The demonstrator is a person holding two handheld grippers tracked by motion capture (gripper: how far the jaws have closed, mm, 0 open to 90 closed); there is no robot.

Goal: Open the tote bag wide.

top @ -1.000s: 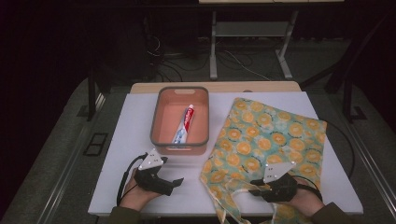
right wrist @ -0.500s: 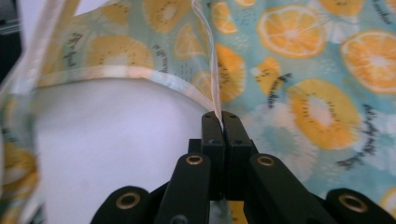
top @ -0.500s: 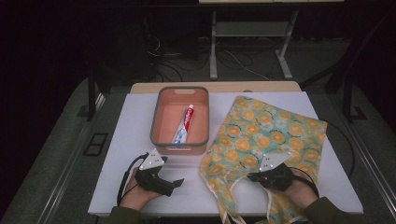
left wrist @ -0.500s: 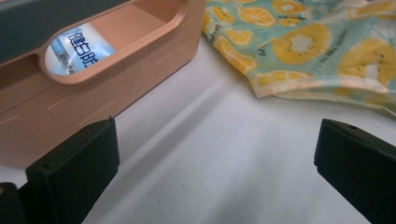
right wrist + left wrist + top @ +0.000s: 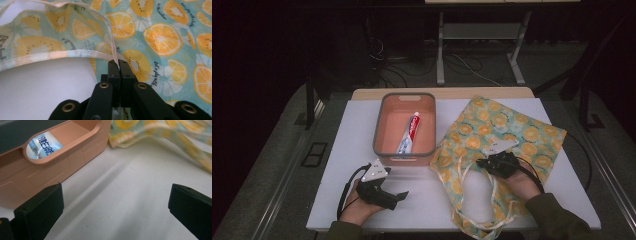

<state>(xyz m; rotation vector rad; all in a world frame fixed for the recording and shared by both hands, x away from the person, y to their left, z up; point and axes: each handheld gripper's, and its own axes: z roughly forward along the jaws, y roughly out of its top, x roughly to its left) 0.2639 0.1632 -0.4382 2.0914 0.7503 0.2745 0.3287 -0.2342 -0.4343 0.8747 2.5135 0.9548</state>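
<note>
Right gripper up off the near edge of the fruit-print tote bag and in over its opening compared with a second ago, a short advance away from the person and slightly left; jaws fully closed in the right gripper view, pinching the top hem of the bag's rim, upper cloth layer lifted off the white table with bare table visible under it. Reads as bag mouth being opened, likely prep for loading the toothpaste tube, not yet touched, lying lengthwise in the salmon bin just left of the bag. Bag otherwise flat on right half of table, cream handles looped toward the near edge. Right hand low over the handles, forearm in from bottom right, gripper pointing up-left. Left gripper unchanged over the same second: parked on table just in front of bin's near wall, jaws wide apart, holding nothing, aimed right toward the bag; left hand resting at near table edge
</note>
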